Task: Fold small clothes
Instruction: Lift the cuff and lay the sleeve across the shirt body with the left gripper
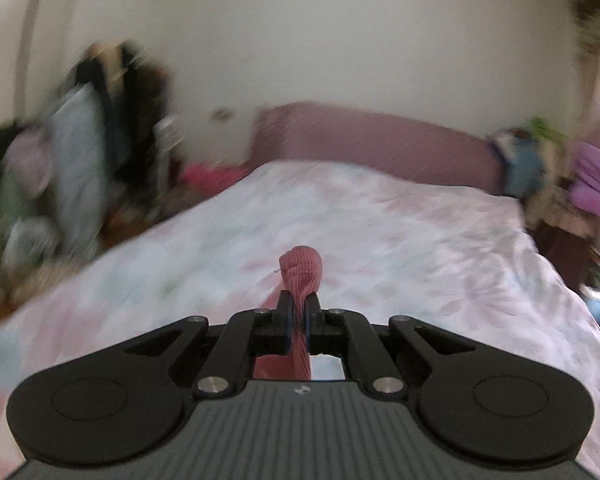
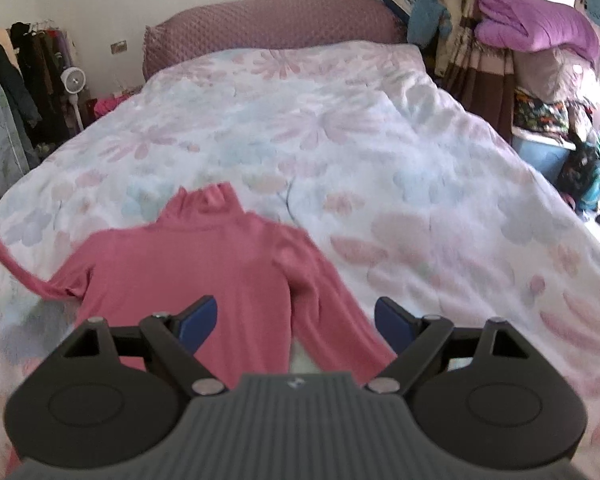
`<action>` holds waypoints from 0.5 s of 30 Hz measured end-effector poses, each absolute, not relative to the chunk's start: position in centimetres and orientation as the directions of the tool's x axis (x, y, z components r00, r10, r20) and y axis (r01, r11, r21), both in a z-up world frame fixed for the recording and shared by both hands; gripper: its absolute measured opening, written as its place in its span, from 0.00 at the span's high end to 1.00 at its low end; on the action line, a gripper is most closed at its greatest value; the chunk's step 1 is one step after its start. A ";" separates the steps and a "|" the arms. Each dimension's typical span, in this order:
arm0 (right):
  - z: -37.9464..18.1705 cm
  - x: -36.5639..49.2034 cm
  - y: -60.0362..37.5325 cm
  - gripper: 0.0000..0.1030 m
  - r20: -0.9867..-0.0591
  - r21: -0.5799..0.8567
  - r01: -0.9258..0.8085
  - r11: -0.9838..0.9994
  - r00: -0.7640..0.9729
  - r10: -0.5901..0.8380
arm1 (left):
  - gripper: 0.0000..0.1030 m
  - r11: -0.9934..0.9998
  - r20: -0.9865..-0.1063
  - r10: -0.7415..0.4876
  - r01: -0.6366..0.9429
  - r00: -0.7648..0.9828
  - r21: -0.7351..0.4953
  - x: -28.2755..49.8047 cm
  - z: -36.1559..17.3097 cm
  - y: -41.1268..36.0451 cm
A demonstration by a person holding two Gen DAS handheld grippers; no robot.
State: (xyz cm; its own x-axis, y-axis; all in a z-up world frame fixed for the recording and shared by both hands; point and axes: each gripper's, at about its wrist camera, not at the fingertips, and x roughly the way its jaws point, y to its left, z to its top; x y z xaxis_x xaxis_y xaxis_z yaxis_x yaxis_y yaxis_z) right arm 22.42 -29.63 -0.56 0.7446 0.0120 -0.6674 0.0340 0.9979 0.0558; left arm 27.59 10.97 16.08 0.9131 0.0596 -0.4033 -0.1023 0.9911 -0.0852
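The bed (image 2: pixel 380 140) with its floral quilt is your whole work surface, and there is plenty of bare cover around the garment, so keep the fold on the flat part near you. The pink turtleneck top (image 2: pixel 204 256) lies face up on the near side of the quilt, collar toward the headboard, body fairly smooth, one sleeve (image 2: pixel 332 308) running down beside the body under your right gripper (image 2: pixel 296 320). That gripper hangs above it with its jaws spread wide, gripping nothing. Your left gripper (image 1: pixel 298 316) is clamped tight on the other sleeve's cuff (image 1: pixel 302 270), which bunches out past the fingertips, and the sleeve is lifted off the quilt. Judging from this, carry that sleeve across the chest, lay it straight, and let go only once it lies flat.
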 end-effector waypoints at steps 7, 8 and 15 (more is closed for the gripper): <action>-0.4 27.2 -30.8 0.20 -0.663 0.056 0.039 0.998 0.749 0.008 | 0.95 0.967 -0.450 -0.215 0.254 0.867 0.026 35.5 12.0 -1.6; -0.7 28.1 -31.1 0.20 -0.669 0.055 0.054 0.997 0.743 -0.003 | 0.95 0.953 -0.473 -0.256 0.303 0.843 0.025 36.2 10.4 -3.1; -4.7 32.5 -32.4 0.21 -0.715 0.055 0.109 0.993 0.699 -0.037 | 0.95 0.820 -0.679 -0.415 0.572 0.605 0.008 38.6 -2.3 -12.5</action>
State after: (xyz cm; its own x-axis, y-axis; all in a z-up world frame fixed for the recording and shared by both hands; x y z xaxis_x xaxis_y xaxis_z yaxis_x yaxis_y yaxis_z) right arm 32.53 -32.40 -4.66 0.6986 -0.0371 -0.7146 0.1088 0.9926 0.0548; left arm 38.55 -12.52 -2.31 0.6051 -0.4149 -0.6795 0.5717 0.8205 0.0080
